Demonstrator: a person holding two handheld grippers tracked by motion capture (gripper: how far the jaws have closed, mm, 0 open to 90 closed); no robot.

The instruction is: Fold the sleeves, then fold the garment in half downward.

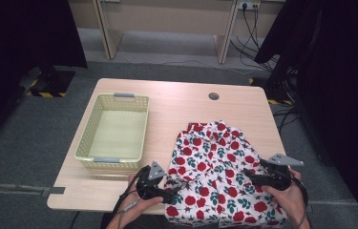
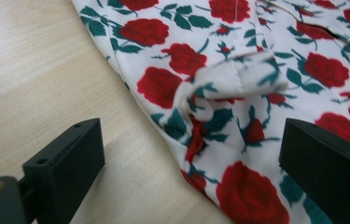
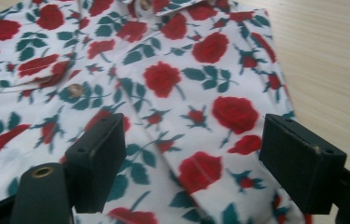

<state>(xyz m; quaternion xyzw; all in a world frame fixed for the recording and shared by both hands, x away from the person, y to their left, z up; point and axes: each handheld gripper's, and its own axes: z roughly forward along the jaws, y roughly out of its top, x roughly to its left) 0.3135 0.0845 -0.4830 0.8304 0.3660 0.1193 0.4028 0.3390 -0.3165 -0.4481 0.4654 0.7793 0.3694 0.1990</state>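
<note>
A white shirt with red roses and green leaves (image 1: 217,167) lies spread on the near right part of the wooden surface (image 1: 176,102), and its lower edge reaches the near edge, close to the person. The left claw (image 1: 173,189) is at the left border of the shirt; in the left gripper view its jaws stand wide apart, one over bare wood and one over the cloth, and a small raised fold (image 2: 238,77) of the fabric lies between and a little ahead of them, not pressed by any pad. The right claw (image 1: 249,174) is over the right side of the shirt, and it is released too: its jaws stand apart above the flat cloth and grasp nothing. A pale yellow plastic basket (image 1: 90,129) stands on the left part of the surface, apart from the shirt.
</note>
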